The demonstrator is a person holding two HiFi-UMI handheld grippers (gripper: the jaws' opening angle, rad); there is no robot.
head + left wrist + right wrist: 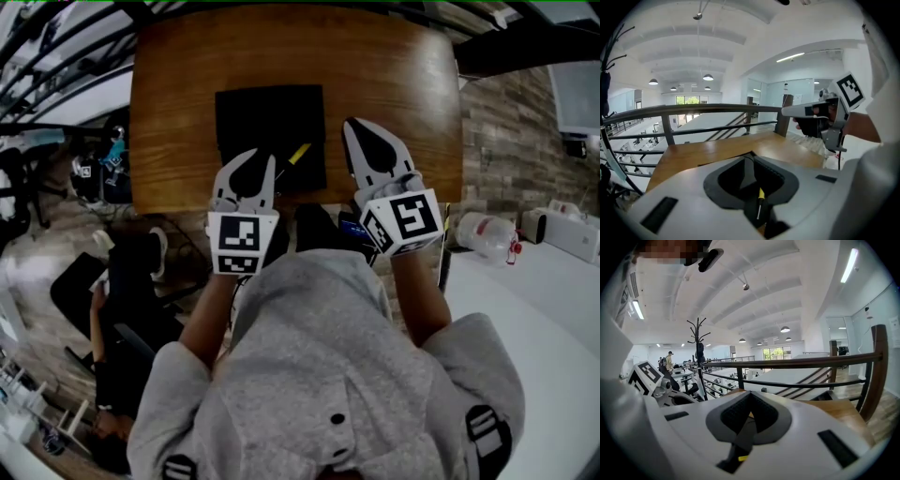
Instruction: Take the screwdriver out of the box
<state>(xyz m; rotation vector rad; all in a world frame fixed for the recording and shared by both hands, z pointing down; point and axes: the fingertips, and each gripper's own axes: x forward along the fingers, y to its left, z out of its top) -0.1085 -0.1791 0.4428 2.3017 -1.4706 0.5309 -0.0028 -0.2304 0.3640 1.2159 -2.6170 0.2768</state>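
A black box (270, 122) lies open in the middle of the wooden table (187, 94). In its front right corner lies the screwdriver (298, 155) with a yellow handle. My left gripper (271, 161) hangs over the box's front edge, its tips just left of the screwdriver. In the left gripper view its jaws stand a narrow slit apart, holding nothing, and the screwdriver (760, 197) shows through the slot below them. My right gripper (352, 125) hovers over bare wood to the right of the box, its jaws (749, 394) together and empty.
A metal railing (693, 110) with a wooden post (874, 371) runs past the table's far side, with a stairwell beyond it. A white table (553, 309) with a bottle (487, 234) stands to the right. A seated person (122, 319) is at lower left.
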